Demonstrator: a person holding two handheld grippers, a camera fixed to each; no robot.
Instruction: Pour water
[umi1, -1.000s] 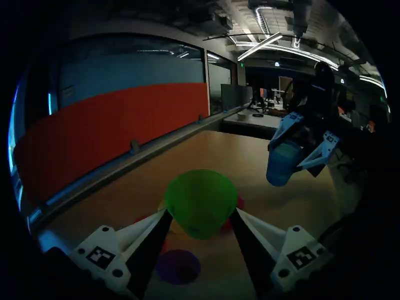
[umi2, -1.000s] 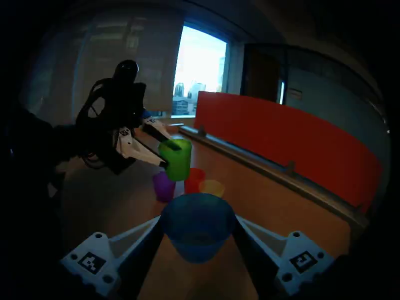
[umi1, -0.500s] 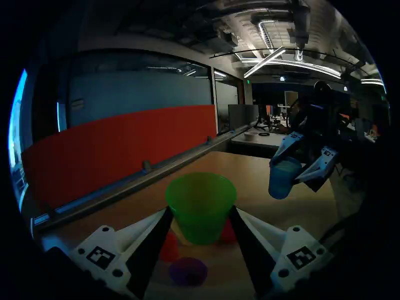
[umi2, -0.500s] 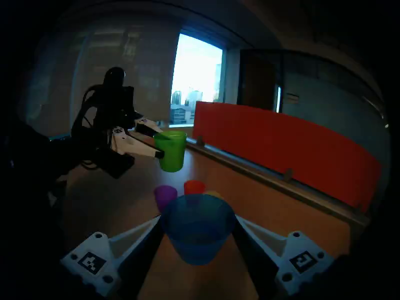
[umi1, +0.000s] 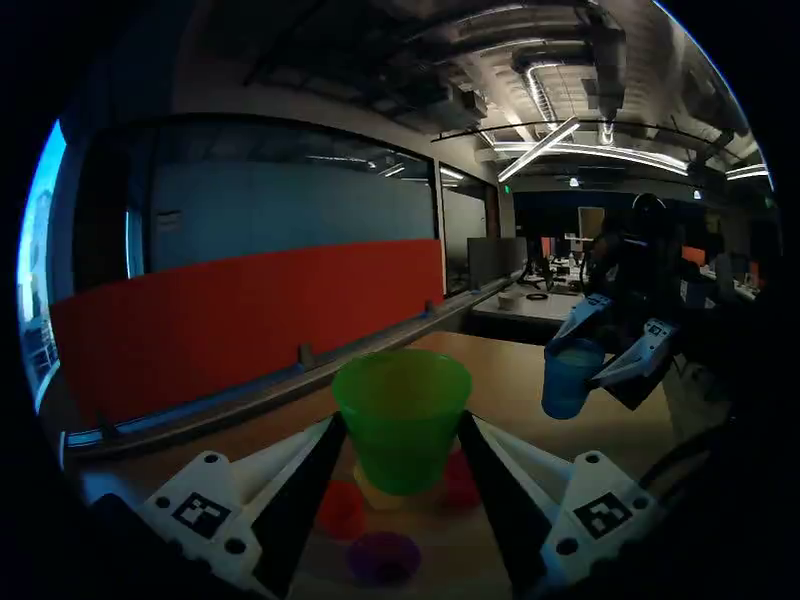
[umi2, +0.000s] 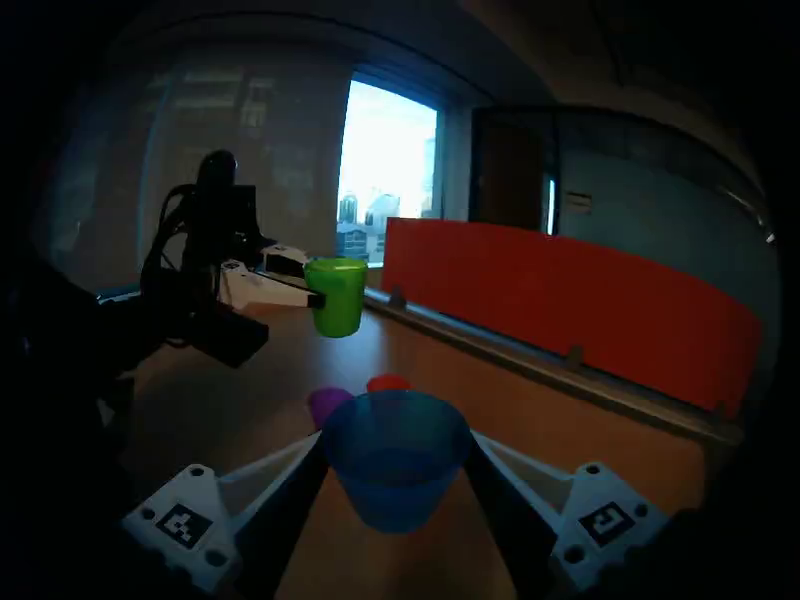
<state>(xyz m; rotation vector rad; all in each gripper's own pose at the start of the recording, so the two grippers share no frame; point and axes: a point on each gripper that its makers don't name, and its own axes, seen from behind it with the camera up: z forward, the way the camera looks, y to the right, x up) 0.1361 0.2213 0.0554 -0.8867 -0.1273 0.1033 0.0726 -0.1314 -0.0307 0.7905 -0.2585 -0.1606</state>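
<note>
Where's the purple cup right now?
Left gripper view, low centre: the purple cup stands on the table below the green cup held by the left tool, beside a red cup.

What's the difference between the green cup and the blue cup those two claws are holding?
Colour: the green cup is bright green, the blue cup a translucent blue.
Holder: the green cup sits in the left gripper, the blue cup in the right gripper.
Contents: the blue cup seems to hold some water; I cannot tell for the green cup.
Both are upright, tapered plastic cups held above the table.
</note>
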